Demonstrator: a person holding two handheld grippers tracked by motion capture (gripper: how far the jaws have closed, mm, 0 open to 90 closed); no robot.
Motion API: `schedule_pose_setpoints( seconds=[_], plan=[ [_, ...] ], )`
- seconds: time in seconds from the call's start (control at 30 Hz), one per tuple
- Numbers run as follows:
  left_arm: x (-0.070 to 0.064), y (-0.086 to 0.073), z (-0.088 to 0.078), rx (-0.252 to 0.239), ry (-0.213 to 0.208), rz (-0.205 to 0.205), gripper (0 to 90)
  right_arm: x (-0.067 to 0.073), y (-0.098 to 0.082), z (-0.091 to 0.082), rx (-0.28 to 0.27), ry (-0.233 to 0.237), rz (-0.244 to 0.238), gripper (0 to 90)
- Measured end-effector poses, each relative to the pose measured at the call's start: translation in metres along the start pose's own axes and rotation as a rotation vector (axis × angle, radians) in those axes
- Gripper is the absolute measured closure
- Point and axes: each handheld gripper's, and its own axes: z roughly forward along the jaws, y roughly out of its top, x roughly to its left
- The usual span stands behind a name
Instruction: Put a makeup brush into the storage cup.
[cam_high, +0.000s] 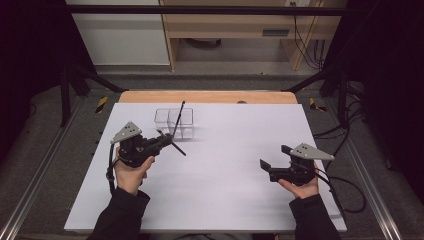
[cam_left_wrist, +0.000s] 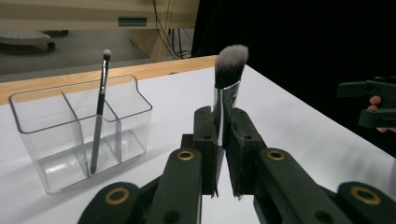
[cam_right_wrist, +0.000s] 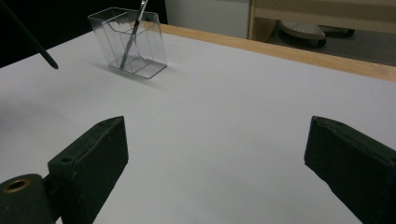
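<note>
My left gripper (cam_high: 162, 141) (cam_left_wrist: 223, 116) is shut on a makeup brush (cam_high: 176, 148). Its grey-white bristle head (cam_left_wrist: 230, 63) stands up above the jaws, and its black handle points toward the table's middle; the handle's end (cam_right_wrist: 32, 44) shows in the right gripper view. Just beyond the left gripper stands a clear divided organizer (cam_high: 187, 117) (cam_left_wrist: 135, 121) (cam_right_wrist: 154, 51). A thin brush (cam_high: 179, 114) (cam_left_wrist: 100, 112) (cam_right_wrist: 133, 35) leans in one compartment. My right gripper (cam_high: 275, 156) (cam_right_wrist: 215, 154) (cam_left_wrist: 373, 103) hovers open at the right of the board, with nothing between its jaws.
A white board (cam_high: 225, 185) covers the table, with a wooden edge (cam_high: 207, 96) at the far side. Dark frame bars stand at both sides and cables (cam_high: 350, 190) trail off the right edge. Pale cabinets stand beyond the table.
</note>
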Motion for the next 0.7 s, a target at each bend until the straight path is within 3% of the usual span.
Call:
schedule_pose_setpoints(
  seconds=[0.7],
  plan=[
    [0.0041, 0.0088, 0.0017, 0.012, 0.051, 0.026, 83.0, -0.0011, -0.0037, -0.0001, 0.015, -0.007, 0.0, 6.6]
  ],
)
